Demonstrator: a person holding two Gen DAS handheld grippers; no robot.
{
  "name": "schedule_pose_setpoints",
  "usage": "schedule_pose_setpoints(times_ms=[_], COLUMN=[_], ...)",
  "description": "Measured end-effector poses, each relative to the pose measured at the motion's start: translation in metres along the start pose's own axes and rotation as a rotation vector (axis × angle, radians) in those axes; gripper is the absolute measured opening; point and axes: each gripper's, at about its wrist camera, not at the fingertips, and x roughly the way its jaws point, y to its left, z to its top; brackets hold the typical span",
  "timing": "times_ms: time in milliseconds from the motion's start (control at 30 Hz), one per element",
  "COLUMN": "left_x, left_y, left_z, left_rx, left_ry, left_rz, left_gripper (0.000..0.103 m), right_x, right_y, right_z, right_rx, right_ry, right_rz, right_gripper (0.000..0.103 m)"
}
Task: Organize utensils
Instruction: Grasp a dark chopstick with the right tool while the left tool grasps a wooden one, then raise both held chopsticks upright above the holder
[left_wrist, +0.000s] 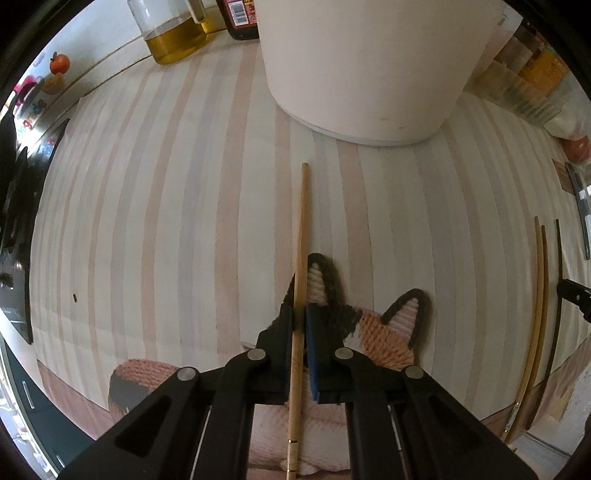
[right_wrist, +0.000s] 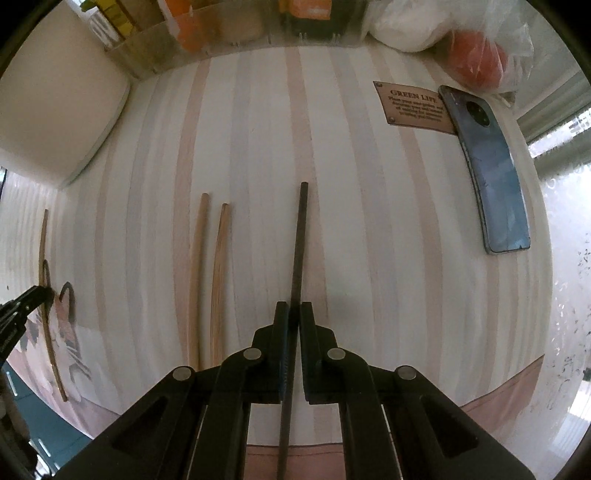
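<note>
My left gripper (left_wrist: 300, 317) is shut on a light wooden chopstick (left_wrist: 302, 236) that runs lengthwise between its pads, above a knitted cat-shaped mat (left_wrist: 384, 332). In the right wrist view my right gripper (right_wrist: 294, 314) is shut on a dark chopstick (right_wrist: 300, 240) lying along a striped wooden table (right_wrist: 369, 221). Two more light wooden chopsticks (right_wrist: 207, 280) lie side by side to its left. These two wooden chopsticks (left_wrist: 537, 314) and the dark chopstick (left_wrist: 558, 295) show at the right edge of the left wrist view, with a tip of the right gripper (left_wrist: 574, 295).
A big cream pot (left_wrist: 365, 66) stands at the back. An oil jar (left_wrist: 170, 33) and a dark bottle (left_wrist: 240, 18) are behind it. A phone (right_wrist: 484, 173) and a small wooden sign (right_wrist: 413, 107) lie right of the dark chopstick. A plastic bag with red fruit (right_wrist: 476, 59) sits far right.
</note>
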Motion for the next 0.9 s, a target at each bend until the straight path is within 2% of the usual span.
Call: schedule_pose_setpoints(times_ms=[167,267,367,567,900], left_x=[-0.004,-0.026,-0.048,-0.096,-0.19], left_y=[-0.001,-0.002,-0.001,0.002,0.011], left_z=[-0.002,-0.002,-0.003,-0.003,0.017], left_rx=[0.015,0.021,0.025,0.041,0.011], left_ry=[-0.017,-0.056,-0.101,-0.216,-0.455], left_rz=[-0.001,-0.015,-0.038,-0.058,-0.102], left_gripper=[0.004,0.004,0.004,0.004,0.004], right_x=[-0.001,-0.007,-0.029,-0.069,-0.159], right_y=[-0.007,-0.014,-0.017,-0.006,0.019], right_z=[-0.002,-0.009,-0.018,-0.034,-0.03], right_rx=[0.019,0.065,0.094,0.106,0.103], right_ry=[-0.037,-0.079,-0.17,-0.356,-0.65], right_rz=[0.022,0.06,0.099,0.11,0.143], right_gripper=[0.005,0.005,0.005,0.005,0.005])
